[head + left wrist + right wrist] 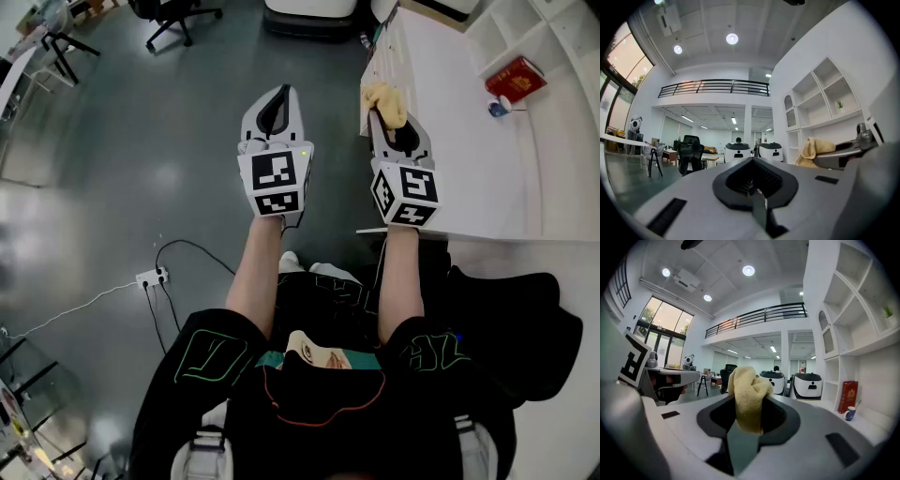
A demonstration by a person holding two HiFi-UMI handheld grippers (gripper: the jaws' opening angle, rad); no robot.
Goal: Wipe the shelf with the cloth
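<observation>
A yellow cloth (pixel 387 101) is bunched between the jaws of my right gripper (pixel 394 120), which is shut on it; in the right gripper view the cloth (pixel 748 397) sticks up out of the jaws. That gripper hovers over the left edge of the white shelf (pixel 450 122). My left gripper (pixel 277 105) is shut and holds nothing, held over the grey floor to the left of the shelf. In the left gripper view the cloth (pixel 812 151) and the right gripper show at the right.
A red book (pixel 516 79) and a small blue-and-white cup (pixel 499 109) stand at the back right of the shelf, near white cubby compartments (pixel 525 23). Office chairs (pixel 173 17) and a power strip with cables (pixel 152 277) are on the floor to the left.
</observation>
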